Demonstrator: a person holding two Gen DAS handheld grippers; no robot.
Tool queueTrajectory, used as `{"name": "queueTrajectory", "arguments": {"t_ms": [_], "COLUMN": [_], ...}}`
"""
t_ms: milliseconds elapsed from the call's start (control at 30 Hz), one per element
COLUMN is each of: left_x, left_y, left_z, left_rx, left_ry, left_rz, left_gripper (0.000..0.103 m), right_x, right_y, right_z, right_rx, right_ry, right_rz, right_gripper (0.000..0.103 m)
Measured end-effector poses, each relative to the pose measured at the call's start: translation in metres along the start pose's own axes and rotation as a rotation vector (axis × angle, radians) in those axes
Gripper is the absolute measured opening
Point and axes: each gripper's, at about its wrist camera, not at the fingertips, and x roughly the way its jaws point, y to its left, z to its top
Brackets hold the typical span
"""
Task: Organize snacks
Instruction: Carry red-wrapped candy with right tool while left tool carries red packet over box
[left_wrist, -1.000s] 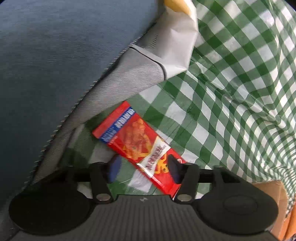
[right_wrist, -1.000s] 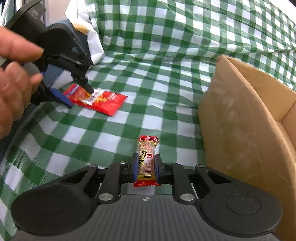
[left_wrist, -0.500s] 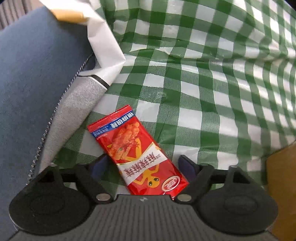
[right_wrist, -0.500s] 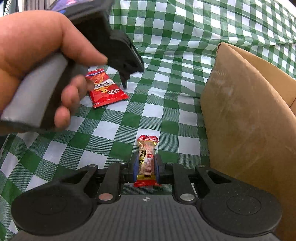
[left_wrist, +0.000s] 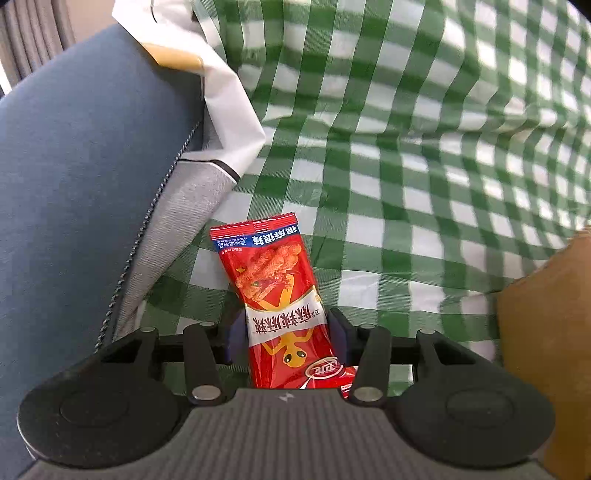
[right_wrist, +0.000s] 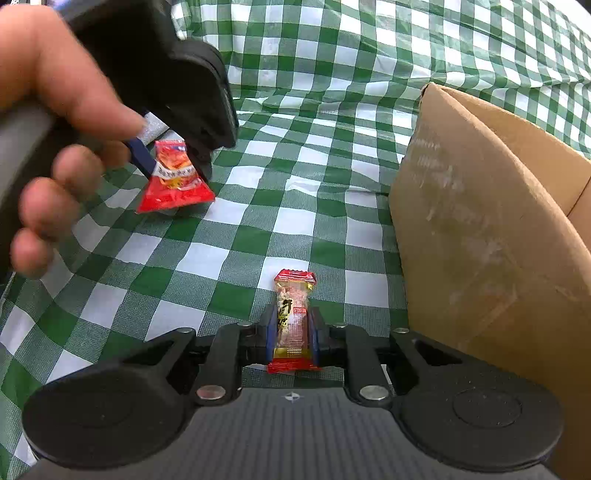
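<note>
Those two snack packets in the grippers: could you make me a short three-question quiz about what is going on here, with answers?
1. True or false: the left gripper has its jaws around the red snack packet.
2. What does the right gripper hold? A) a spoon B) a small snack bar C) nothing
3. Fill in: the cardboard box stands on the ______ and white checked cloth.

Key
1. True; the jaws have just been closing, and the packet hangs clear of the cloth.
2. B
3. green
</note>
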Motion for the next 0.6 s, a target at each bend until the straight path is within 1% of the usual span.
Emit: {"name": "queueTrajectory", "arguments": {"t_ms": [133,233,333,400,467,533,600], "left_x": [-0.024,-0.044,-0.070,-0.089,-0.112,-0.129,-0.144], "left_y": [0.014,0.021,0.023,0.022,0.017,0.013,0.007], "left_z": [-0.015,-0.030,-0.037,-0.041,-0.049,-0.053,-0.059], "left_rx": [-0.053,-0.072,-0.097,-0.086,-0.065,-0.059,-0.062], "left_ry": [0.002,0.006,-0.008,-0.043,-0.098,-0.139,-0.184], "left_rz": [-0.060,-0.080,-0.102,-0.086,-0.062,-0.072,-0.089], "left_gripper": [0.052,0.052,0.052,0.052,0.052,0.052,0.052], "right_x": [-0.012,-0.027,-0.047,-0.064,-0.085,-0.103,-0.125], "right_y": [0.000,-0.001,-0.003,-0.007,-0.014,-0.023,-0.036], "right_z": [0.004,0.004,0.003,0.004,0.007,0.012,0.018], "right_rx": [-0.010,-0.016,-0.036,-0.036,-0.029,-0.011,-0.003], "right_ry": [-0.016,-0.020,-0.044,-0.062,-0.087,-0.103,-0.138], "right_rz": [0.012,0.041,0.044,0.047,0.052,0.073,0.089], "right_gripper": [0.018,0.018,0.018,0.018,0.018,0.018,0.018]}}
